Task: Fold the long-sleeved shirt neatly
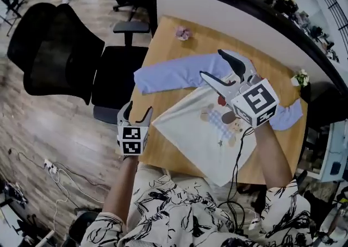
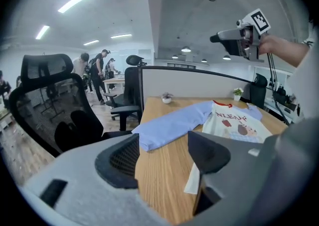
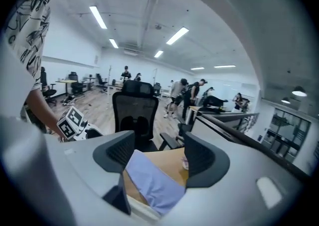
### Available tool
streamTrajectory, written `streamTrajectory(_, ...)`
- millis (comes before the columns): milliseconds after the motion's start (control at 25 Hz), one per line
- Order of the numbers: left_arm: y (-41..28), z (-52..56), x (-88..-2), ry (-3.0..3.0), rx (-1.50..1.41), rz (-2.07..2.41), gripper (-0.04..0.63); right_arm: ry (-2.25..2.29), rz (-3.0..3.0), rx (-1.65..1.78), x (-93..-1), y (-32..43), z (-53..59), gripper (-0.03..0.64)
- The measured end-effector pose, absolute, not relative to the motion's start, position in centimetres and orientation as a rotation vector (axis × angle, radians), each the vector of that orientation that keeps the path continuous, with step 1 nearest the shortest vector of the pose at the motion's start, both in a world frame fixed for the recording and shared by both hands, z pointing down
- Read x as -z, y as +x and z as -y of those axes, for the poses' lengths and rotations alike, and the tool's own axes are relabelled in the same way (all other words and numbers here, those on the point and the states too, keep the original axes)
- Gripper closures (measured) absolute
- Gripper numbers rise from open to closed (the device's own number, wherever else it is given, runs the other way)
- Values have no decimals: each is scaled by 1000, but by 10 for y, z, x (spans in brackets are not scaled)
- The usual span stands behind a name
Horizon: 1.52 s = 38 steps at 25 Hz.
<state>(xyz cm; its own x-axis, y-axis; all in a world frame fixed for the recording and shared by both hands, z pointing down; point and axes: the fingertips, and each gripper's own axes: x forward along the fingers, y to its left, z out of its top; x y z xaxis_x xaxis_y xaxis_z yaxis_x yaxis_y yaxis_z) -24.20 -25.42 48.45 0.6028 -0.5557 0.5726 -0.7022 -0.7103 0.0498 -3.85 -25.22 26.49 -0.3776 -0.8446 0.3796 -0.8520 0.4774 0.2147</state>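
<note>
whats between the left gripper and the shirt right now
Just bare wooden table; the left gripper view shows it running from the open left gripper to the blue sleeve of the shirt.

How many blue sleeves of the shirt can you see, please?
2. One sleeve stretches toward the table's left edge; the other sleeve lies at the right edge, partly hidden behind the right gripper.

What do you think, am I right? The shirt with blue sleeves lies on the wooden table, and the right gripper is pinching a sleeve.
No: the right gripper pinches nothing. The right gripper view shows its jaws open, clear of the sleeve.
</note>
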Motion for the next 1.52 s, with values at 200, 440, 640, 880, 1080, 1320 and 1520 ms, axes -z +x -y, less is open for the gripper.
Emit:
streamTrajectory(200,-234,262,-494,2480,-699,1087,290,1079,2353,-8,-314,-100,326,293)
streamTrajectory(440,-234,278,-533,2363,-678,1113,298,732,2322,-146,-422,-164,382,295)
streamTrajectory(640,-229,304,-561,2310,-683,1092,322,626,2261,-270,-495,-191,417,337)
streamTrajectory(880,-223,329,-584,2274,-680,1066,350,515,2156,-329,-567,-213,439,391)
streamTrajectory(1080,-213,339,-600,2268,-724,1049,401,455,2095,-314,-601,-220,442,414)
streamTrajectory(1320,-217,340,-608,2301,-860,1052,523,436,2091,-359,-612,-224,439,516)
streamTrajectory(1520,-221,340,-608,2304,-851,1028,575,474,2097,-441,-612,-227,439,588)
